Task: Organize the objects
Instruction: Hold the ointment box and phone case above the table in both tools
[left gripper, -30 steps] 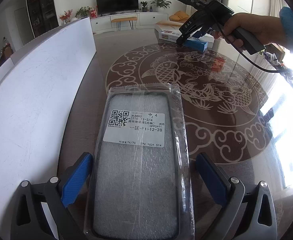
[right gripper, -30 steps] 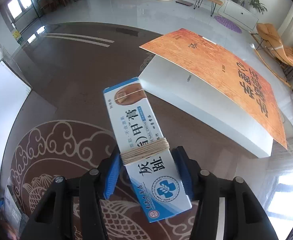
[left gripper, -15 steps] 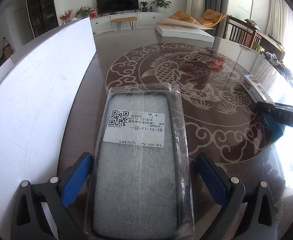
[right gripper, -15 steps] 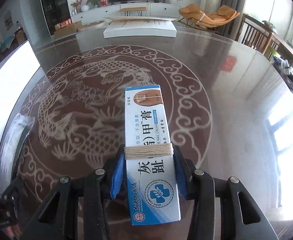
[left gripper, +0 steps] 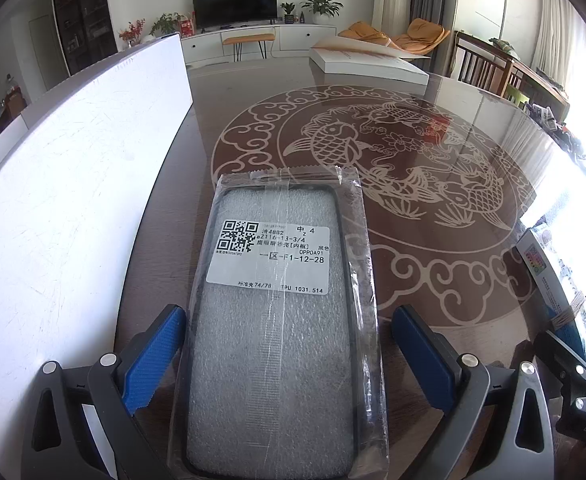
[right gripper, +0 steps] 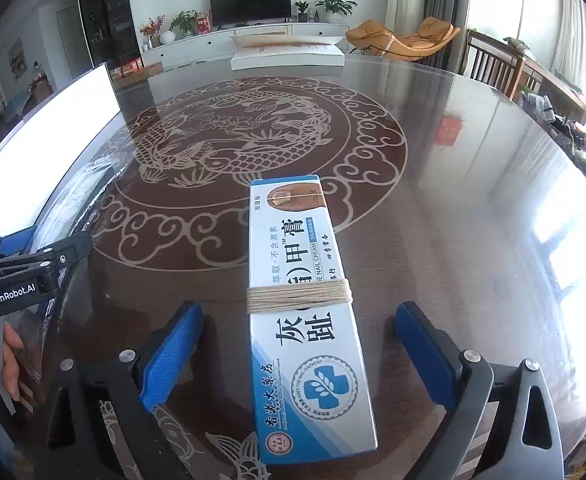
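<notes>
A television (right gripper: 249,0) stands against the white far wall. Potted plants (right gripper: 335,2) flank it; an orange lounge chair (right gripper: 405,38) sits to its right.

Left gripper (left gripper: 285,354): black angular frame carrying two blue pads with a ribbed, textured face; round silver screw heads showing on each arm; triangular cut-outs piercing the outer arms. White "GenRobot.AI" lettering running along its black side bar in the right wrist view.

Right gripper (right gripper: 299,354): matching build, black frame wearing blue textured pads, silver screws sitting at the joints, triangular cut-outs lightening the outer arms.
</notes>
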Available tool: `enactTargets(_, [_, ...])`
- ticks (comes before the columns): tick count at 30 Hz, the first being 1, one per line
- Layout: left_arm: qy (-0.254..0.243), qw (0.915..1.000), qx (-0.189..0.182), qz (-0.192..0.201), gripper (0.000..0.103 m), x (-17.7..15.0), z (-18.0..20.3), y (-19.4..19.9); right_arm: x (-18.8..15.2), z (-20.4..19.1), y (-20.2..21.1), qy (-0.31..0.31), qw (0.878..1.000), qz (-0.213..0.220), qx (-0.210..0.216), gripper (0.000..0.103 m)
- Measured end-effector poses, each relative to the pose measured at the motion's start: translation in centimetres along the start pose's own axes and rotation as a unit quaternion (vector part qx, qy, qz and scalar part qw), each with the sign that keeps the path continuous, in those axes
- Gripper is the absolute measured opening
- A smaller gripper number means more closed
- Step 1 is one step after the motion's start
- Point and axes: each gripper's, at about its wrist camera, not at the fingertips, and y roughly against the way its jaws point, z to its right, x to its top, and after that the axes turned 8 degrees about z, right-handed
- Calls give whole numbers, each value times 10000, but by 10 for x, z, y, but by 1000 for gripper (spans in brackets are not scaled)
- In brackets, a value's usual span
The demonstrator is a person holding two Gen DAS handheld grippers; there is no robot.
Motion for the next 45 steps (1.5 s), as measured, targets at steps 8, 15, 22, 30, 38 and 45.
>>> enactTargets(8, [0,10000,0,0,103,0,0,0,-3,-3,-4,65,10000,-34,21,103])
enactTargets(15, [0,10000,0,0,103,0,0,0,-4,-3,-4,67,10000,-33,22,103])
enactTargets(22, [0,10000,1,0,103,0,0,0,-4,-3,-5,64,10000,-32,23,103])
enactTargets(30, [0,10000,1,0,103,0,0,0,-5,-3,-6,60,10000,-31,24,103])
enactTargets(38, [-32,10000,-81,-4,103,-1,0,0,-8,-2,-4,52,10000,-25,12,103])
enactTargets(45, [-210,9986,-205,-435,103,3,1,-1,-8,-2,-6,48,10000,-36,26,103])
